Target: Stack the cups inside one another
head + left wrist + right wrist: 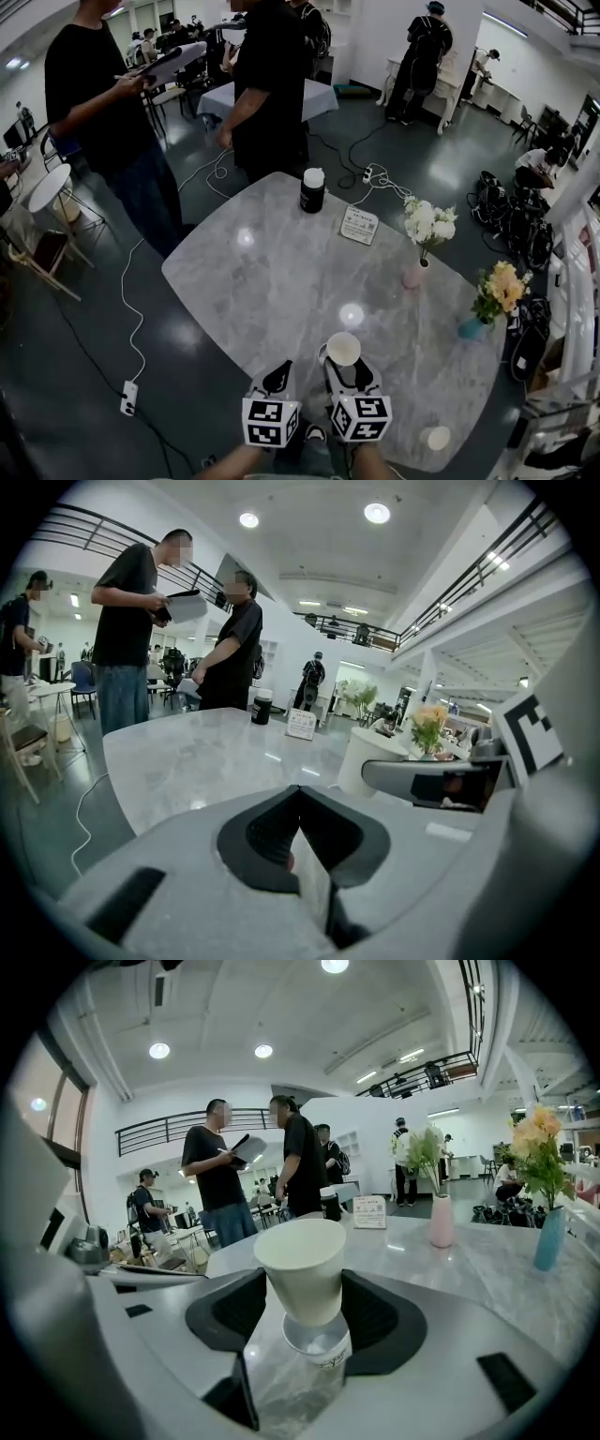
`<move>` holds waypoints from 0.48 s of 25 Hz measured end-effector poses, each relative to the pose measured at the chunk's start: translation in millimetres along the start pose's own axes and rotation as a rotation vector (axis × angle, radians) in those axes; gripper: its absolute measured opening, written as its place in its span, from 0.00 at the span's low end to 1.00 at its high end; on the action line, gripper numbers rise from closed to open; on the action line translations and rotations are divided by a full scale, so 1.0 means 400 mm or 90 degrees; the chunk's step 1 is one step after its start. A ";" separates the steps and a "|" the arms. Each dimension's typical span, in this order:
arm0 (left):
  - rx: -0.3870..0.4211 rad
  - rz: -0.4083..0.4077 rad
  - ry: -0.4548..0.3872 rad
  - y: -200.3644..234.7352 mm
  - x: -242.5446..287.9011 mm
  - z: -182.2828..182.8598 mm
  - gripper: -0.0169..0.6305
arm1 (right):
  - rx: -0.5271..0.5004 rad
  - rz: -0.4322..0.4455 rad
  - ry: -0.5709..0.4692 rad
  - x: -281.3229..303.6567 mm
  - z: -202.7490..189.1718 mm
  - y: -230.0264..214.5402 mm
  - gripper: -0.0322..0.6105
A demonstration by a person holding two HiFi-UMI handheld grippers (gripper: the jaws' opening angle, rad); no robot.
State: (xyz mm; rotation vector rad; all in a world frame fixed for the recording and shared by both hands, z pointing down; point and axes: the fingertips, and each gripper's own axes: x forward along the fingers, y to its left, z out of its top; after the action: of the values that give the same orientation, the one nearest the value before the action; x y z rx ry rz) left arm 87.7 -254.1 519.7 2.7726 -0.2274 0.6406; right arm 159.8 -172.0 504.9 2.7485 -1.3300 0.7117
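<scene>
Head view: at the bottom centre of the frame the right gripper [344, 367] is clamped on a white paper cup [343, 349]. The cup stands upright on the grey marble table [272, 281] with its mouth open to the camera. The left gripper [277, 377] sits just beside it on the left, jaws pressed together on nothing. Toward the lower right corner, near the table's edge, lies a pale round object [436, 438]. It is probably another cup seen from above, though it is too small to be sure. It lies to the right of the held cup, so the right gripper is the nearer one.

Left gripper view: the left gripper [300, 803] has its dark pads meeting in a point with nothing caught between them. At the right of the frame the white paper cup [370, 761] stands vertical on the table, against the right gripper's grey jaw.

Right gripper view: the right gripper [305, 1312] holds the white paper cup [302, 1260] in mid-frame. Both pads press its tapering wall, the wide mouth is up and the long axis is upright. Below its base sits a clear ring with a small label [319, 1340]. I cannot tell whether this is a second, transparent cup already nested under it. No other cup shows ahead in this view.
</scene>
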 end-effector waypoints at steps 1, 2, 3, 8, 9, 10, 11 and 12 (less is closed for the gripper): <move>-0.002 0.001 0.003 0.002 -0.002 -0.005 0.02 | 0.001 0.000 0.003 0.001 -0.005 0.002 0.42; -0.003 0.002 0.005 0.004 -0.004 -0.009 0.02 | 0.003 0.000 0.005 0.001 -0.011 0.003 0.42; -0.003 0.003 0.007 0.006 -0.005 -0.013 0.02 | 0.004 -0.001 0.008 0.002 -0.016 0.004 0.42; -0.006 0.003 0.013 0.012 -0.004 -0.028 0.02 | 0.008 -0.004 0.014 0.006 -0.038 0.006 0.42; -0.006 0.003 0.014 0.014 -0.002 -0.031 0.02 | 0.008 -0.005 0.016 0.009 -0.043 0.006 0.42; -0.006 0.002 0.015 0.015 -0.001 -0.034 0.02 | 0.008 -0.006 0.017 0.011 -0.047 0.005 0.42; -0.006 0.002 0.017 0.016 0.000 -0.037 0.02 | 0.008 -0.007 0.019 0.013 -0.052 0.004 0.42; -0.007 0.001 0.018 0.017 0.001 -0.040 0.02 | 0.008 -0.008 0.020 0.015 -0.057 0.003 0.42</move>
State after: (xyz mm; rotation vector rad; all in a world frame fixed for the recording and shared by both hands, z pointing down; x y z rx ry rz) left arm 80.3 -255.6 535.2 2.7519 -0.2266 0.6770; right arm 153.1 -172.9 527.4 2.7408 -1.3056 0.7633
